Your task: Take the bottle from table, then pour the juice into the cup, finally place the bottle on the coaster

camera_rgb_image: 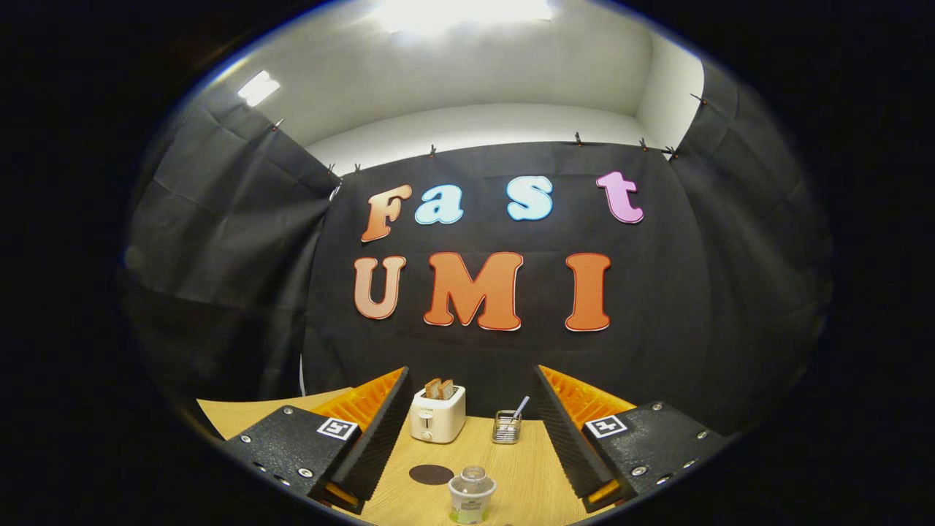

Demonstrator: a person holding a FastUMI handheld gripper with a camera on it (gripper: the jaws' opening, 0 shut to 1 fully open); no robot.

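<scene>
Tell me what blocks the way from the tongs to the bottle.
Nothing visible does. The tongs are open, and the bottle stands on the table between and just ahead of the fingers. The coaster lies beside it; the toaster stands beyond.

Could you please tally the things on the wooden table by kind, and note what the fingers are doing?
Bottle: 1
Coaster: 1
Toaster: 1
Wire basket: 1
Total: 4
The gripper fingers stand open, holding nothing; the bottle is between them.
</scene>
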